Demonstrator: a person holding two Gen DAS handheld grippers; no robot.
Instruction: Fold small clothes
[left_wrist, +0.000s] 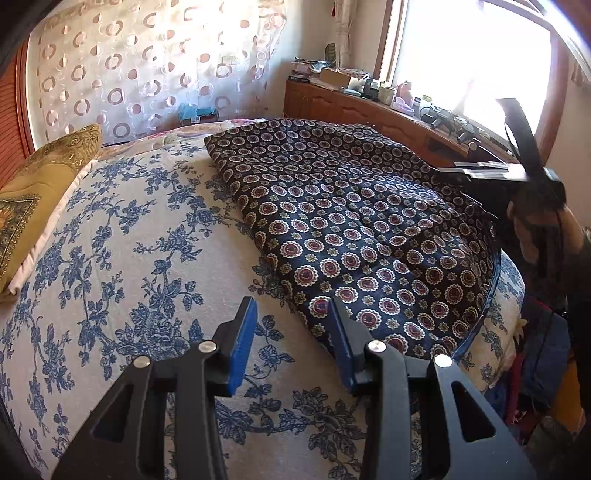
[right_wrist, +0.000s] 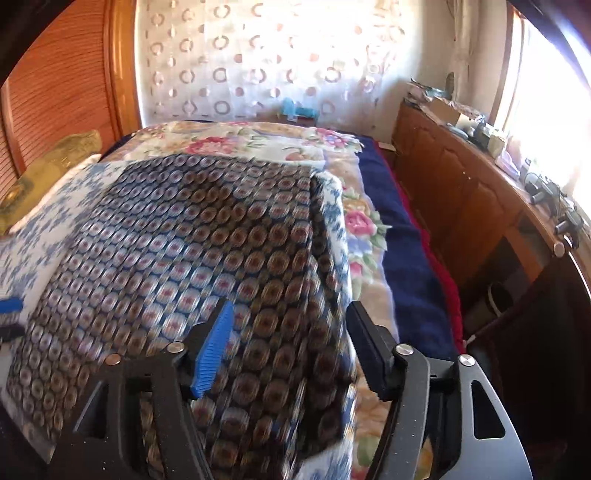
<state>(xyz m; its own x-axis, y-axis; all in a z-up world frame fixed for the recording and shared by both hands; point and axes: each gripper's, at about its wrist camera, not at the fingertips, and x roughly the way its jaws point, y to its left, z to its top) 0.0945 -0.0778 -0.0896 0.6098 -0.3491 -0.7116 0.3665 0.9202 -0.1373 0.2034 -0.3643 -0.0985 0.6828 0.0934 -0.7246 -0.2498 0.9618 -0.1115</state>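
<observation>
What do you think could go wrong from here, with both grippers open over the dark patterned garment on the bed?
1. The left gripper hangs at the edge of the patterned garment, so a pinch there might also catch the blue floral bedspread.
2. The right wrist view is motion-blurred, so the right gripper may land off its intended spot.
3. The garment shows creases, which a fold could lock in.
</observation>
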